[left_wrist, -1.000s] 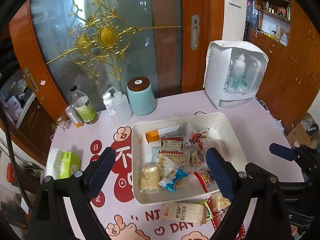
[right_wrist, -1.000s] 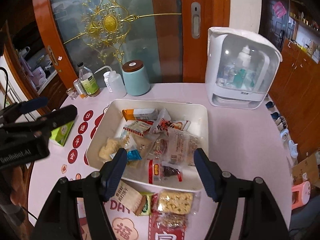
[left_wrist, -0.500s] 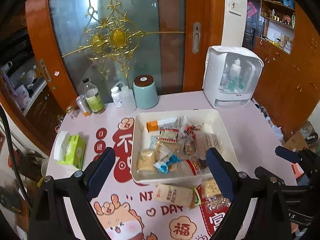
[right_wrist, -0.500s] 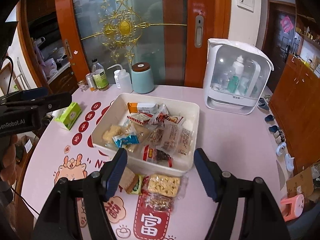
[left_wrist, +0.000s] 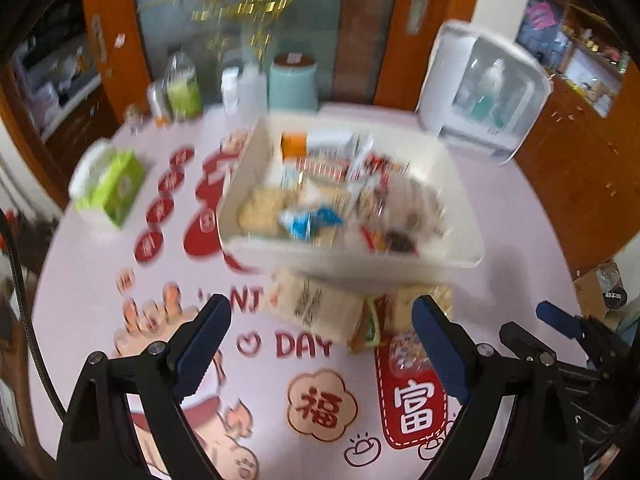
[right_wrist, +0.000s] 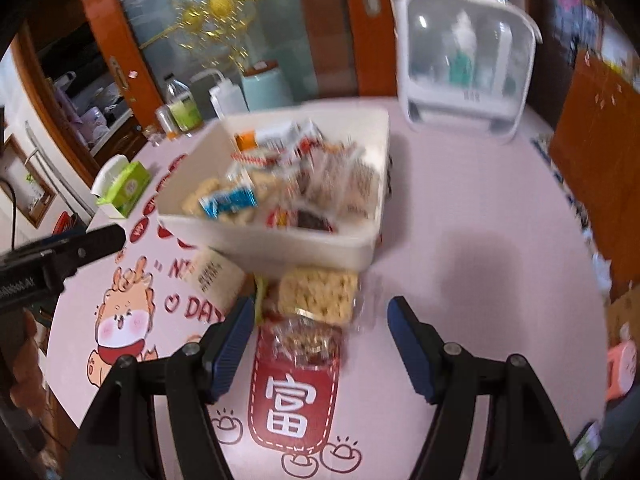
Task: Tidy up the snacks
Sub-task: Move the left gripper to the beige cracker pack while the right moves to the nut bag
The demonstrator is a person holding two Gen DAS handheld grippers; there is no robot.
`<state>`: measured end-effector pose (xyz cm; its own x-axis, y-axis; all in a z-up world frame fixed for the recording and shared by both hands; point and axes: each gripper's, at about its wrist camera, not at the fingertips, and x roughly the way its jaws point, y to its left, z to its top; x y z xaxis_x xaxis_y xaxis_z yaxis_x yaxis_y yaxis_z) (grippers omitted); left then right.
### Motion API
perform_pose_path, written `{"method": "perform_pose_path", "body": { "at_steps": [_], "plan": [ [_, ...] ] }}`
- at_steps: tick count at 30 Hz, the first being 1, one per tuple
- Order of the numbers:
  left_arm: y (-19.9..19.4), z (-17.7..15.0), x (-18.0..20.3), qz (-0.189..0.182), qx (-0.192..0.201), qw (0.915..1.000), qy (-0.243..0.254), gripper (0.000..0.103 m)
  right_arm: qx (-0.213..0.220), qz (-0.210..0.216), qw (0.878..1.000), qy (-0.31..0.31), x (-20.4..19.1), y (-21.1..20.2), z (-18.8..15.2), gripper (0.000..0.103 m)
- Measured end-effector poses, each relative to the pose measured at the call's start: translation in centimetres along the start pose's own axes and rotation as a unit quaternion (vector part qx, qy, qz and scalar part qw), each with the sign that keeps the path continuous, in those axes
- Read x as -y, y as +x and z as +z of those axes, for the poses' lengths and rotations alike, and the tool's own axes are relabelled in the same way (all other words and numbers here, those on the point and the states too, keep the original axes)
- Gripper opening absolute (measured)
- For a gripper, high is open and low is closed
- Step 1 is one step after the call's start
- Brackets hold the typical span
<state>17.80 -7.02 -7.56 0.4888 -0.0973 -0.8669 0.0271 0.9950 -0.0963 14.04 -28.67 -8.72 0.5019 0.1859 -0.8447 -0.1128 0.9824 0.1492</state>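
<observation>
A white tray (left_wrist: 352, 260) full of wrapped snacks stands mid-table, also in the right wrist view (right_wrist: 272, 244). Loose packets lie on the table just in front of it: a cream packet (left_wrist: 316, 304) (right_wrist: 216, 276), a yellow cracker pack (right_wrist: 316, 294) and a clear nut bar pack (right_wrist: 308, 340) (left_wrist: 404, 354). My left gripper (left_wrist: 320, 320) hangs open above the cream packet, holding nothing. My right gripper (right_wrist: 320, 308) is open over the cracker and nut packs, with no pad touching them. Both views are blurred by motion.
A green tissue box (left_wrist: 112, 184) lies at the left. Bottles (left_wrist: 182, 88) and a teal canister (left_wrist: 294, 80) stand along the back by the glass door. A white organiser with a clear front (left_wrist: 488, 92) stands back right. The pink printed cloth (right_wrist: 460, 264) covers the table.
Both grippers have sunk toward the table and drawn back to its near side, so the loose packets now lie between the fingers. Neither jaw width has changed.
</observation>
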Motion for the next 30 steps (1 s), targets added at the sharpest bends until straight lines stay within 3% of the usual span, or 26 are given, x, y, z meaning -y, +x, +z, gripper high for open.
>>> {"method": "perform_pose_path", "body": {
  "at_steps": [8,21,25,30],
  "plan": [
    [7.3,-2.9,-1.3,0.023,-0.053,0.9959,-0.07,0.091,-0.051,0.022,0.998,0.015,-0.2,5.9,-4.7,0.07],
    [13.3,-2.5,-3.1,0.006,-0.08,0.9775,-0.195,0.091,-0.083,0.006,0.996,0.022,-0.5,11.1,-5.6,0.069],
    [14.3,-2.3,-3.1,0.009,-0.075,0.9722,-0.222,0.091,-0.072,-0.002,0.997,-0.001,-1.0,11.0,-6.0,0.055],
    [16.0,-2.4,-2.6,0.038,-0.079,0.9667,-0.241,0.091,-0.068,0.009,0.998,-0.006,-0.8,10.6,-6.5,0.053]
  ]
}}
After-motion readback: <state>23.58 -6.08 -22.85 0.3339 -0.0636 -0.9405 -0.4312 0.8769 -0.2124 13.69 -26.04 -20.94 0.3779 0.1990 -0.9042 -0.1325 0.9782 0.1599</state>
